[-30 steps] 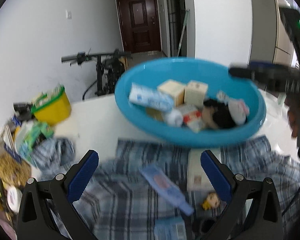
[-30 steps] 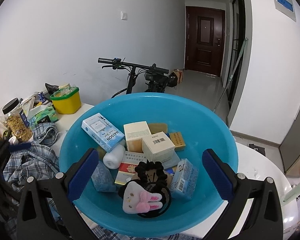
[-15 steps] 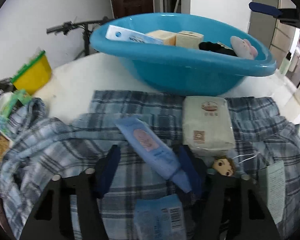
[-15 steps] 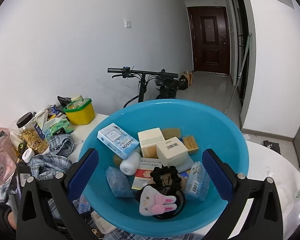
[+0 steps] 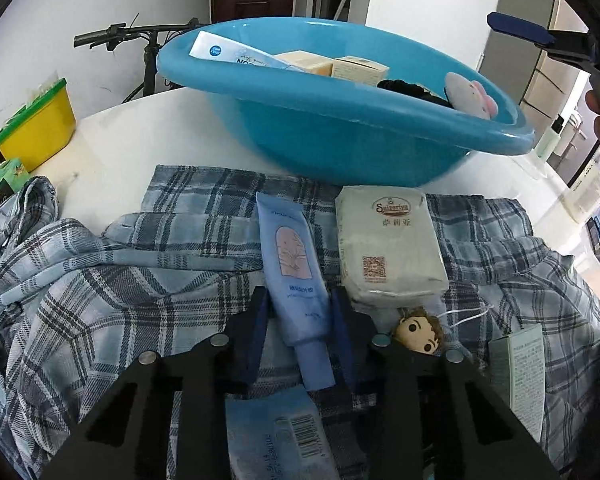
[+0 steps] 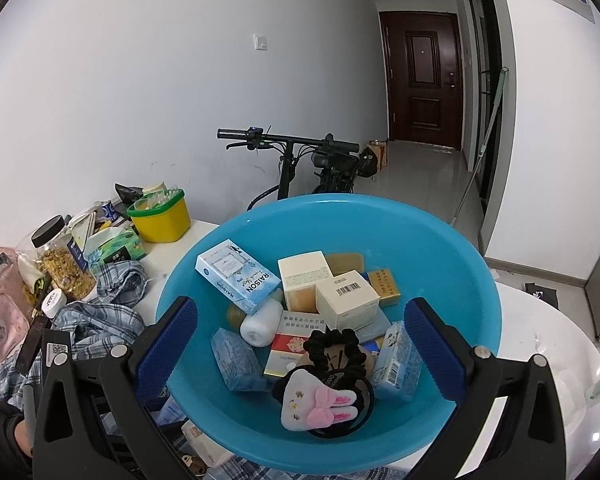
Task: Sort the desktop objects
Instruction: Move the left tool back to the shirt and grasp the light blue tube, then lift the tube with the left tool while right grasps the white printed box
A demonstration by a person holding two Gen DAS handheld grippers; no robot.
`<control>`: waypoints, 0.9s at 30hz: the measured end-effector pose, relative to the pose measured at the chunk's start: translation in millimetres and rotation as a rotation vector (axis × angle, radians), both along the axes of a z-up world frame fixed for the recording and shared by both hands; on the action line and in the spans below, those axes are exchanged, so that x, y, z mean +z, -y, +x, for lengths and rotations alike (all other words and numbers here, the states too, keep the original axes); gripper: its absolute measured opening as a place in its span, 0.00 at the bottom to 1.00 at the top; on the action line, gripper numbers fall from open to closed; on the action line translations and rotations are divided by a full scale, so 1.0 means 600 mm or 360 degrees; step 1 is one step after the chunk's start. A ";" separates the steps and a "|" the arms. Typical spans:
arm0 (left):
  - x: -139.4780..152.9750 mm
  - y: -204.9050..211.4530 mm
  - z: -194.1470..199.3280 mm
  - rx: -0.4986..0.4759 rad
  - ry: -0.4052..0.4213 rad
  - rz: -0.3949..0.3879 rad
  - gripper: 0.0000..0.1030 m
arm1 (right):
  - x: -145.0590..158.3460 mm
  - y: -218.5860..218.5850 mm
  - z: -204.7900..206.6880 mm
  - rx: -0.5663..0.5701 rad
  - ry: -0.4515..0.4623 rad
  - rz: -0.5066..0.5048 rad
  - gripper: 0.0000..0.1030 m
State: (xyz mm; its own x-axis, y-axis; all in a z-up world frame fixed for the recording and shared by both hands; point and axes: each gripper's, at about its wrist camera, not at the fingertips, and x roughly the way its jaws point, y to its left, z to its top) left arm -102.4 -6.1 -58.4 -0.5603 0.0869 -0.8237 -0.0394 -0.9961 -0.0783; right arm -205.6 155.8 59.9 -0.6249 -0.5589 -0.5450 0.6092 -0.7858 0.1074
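Left gripper (image 5: 298,334): fingers narrow, one on each side of the blue tube (image 5: 294,280) near its cap end; pads look to be touching it (contact not fully certain). The tube lies flat on the plaid shirt (image 5: 140,264) spread over the white worktop (image 5: 116,148). Just right of the tube: grey tissue pack (image 5: 386,244), small doll head (image 5: 418,334) below it. A barcoded blue packet (image 5: 280,436) sits under the gripper.

Right gripper (image 6: 300,344): fingers wide apart, holding nothing, poised above the blue basin (image 6: 452,264). Basin contents include the RAISON box (image 6: 238,282), cream boxes (image 6: 332,292), black scrunchie (image 6: 334,346), bunny plush (image 6: 320,406). Yellow tub (image 6: 160,220) stands well left of the basin.
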 end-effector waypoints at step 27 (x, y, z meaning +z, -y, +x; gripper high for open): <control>0.106 0.052 0.060 0.0026 -0.0303 0.0072 0.32 | 0.024 0.018 0.119 0.0044 -0.0049 0.0179 1.00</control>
